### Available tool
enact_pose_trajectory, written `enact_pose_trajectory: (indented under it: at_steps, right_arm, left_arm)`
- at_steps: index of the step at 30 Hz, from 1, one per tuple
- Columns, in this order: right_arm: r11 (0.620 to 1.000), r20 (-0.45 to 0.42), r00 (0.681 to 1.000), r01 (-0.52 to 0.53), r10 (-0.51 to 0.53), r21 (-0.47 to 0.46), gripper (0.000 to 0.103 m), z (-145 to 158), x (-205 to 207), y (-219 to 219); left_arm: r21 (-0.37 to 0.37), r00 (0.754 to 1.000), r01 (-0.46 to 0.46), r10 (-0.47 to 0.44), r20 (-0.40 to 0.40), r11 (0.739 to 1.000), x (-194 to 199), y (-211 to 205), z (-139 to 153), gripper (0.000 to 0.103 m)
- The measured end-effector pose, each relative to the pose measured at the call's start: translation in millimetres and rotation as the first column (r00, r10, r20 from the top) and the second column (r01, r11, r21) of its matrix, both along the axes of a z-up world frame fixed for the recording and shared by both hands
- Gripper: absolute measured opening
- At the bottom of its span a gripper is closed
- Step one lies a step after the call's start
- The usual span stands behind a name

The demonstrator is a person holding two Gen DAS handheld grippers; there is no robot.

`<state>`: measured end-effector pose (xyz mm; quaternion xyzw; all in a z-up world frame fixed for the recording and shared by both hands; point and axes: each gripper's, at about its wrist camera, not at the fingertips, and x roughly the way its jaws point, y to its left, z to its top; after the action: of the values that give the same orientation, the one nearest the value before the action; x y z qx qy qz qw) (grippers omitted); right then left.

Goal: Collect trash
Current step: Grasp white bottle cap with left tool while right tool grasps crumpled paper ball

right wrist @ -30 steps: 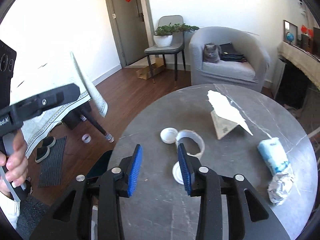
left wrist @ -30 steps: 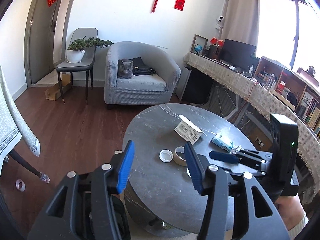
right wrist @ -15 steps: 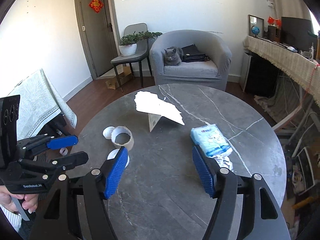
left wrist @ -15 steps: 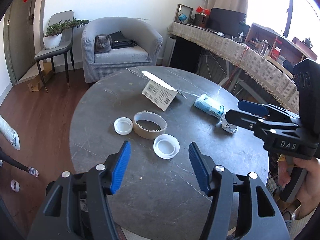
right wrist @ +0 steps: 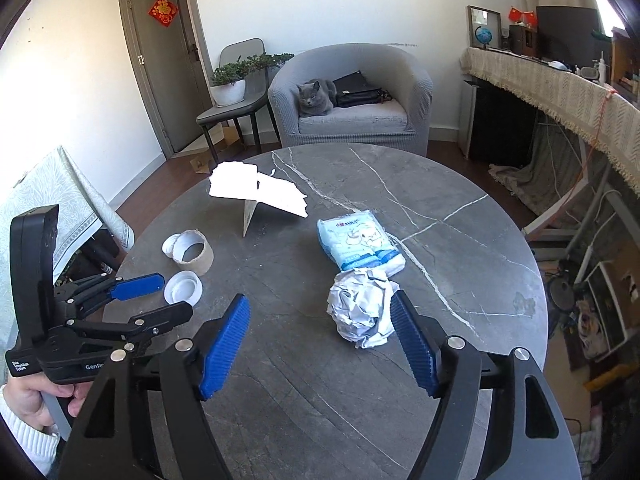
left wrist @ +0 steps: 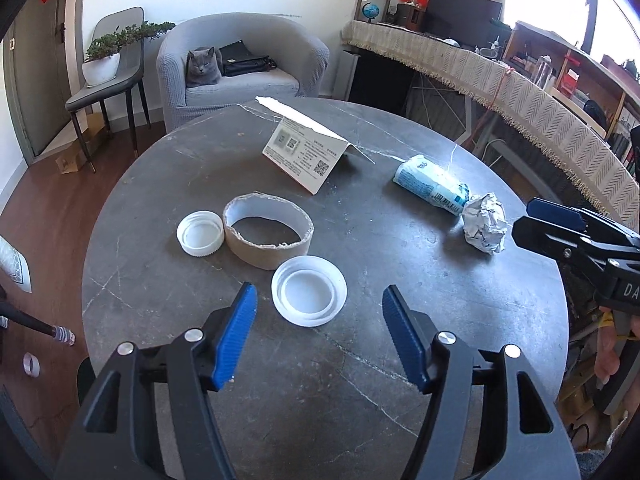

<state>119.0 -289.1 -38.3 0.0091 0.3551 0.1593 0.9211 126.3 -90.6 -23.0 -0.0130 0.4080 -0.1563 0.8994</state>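
On the round dark marble table (left wrist: 360, 380) lie a large white lid (left wrist: 308, 296), a cardboard tape ring (left wrist: 268, 236), a small white cap (left wrist: 200, 233), a folded card (left wrist: 306, 152), a blue tissue pack (left wrist: 430, 186) and a crumpled paper ball (left wrist: 484, 224). My left gripper (left wrist: 318, 320) hovers just short of the large lid; its jaws are opening with nothing pressed between them. My right gripper (right wrist: 320, 316) is also opening. The paper ball (right wrist: 360, 312) sits between its fingertips, close to the right pad, which does not press it. Each gripper shows in the other's view: right (left wrist: 532, 220), left (right wrist: 160, 296).
Beyond the table stands a grey armchair (right wrist: 352, 120) with a grey cat (right wrist: 316, 98) and a black bag. A chair with a potted plant (right wrist: 230, 84) is to its left. A cloth-draped counter (left wrist: 520, 92) runs along the right; a cloth-covered table (right wrist: 60, 196) is at the left.
Both grippers moved forward and lower over the table and their jaws widened. The left now frames the large lid; the right swung from the ring and lids over to the paper ball.
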Motion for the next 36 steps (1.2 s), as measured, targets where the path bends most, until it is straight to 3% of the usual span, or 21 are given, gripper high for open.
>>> enact_pose_trajectory:
  at_steps: [9,14,34,36]
  right_arm:
    - [1.0,-0.057,0.998,0.0,-0.001,-0.026,0.073,-20,3,-12]
    - [0.999,-0.071,0.997,0.007,-0.01,-0.035,0.073,-26,6,-13]
    - [0.996,-0.084,0.995,0.047,-0.053,-0.08,0.073,-34,30,3]
    - [0.994,-0.083,0.995,0.05,-0.058,-0.095,0.069,-34,32,7]
  left_arm:
    - [0.003,0.999,-0.036,0.036,-0.013,0.999,12,-3,-1,0.065]
    - [0.019,0.999,-0.05,0.05,-0.006,0.999,13,-4,-1,0.042]
    - [-0.015,0.999,0.04,-0.04,0.011,0.999,-10,1,10,0.042]
    - [-0.02,0.999,0.048,-0.048,0.009,0.999,-13,3,12,0.042]
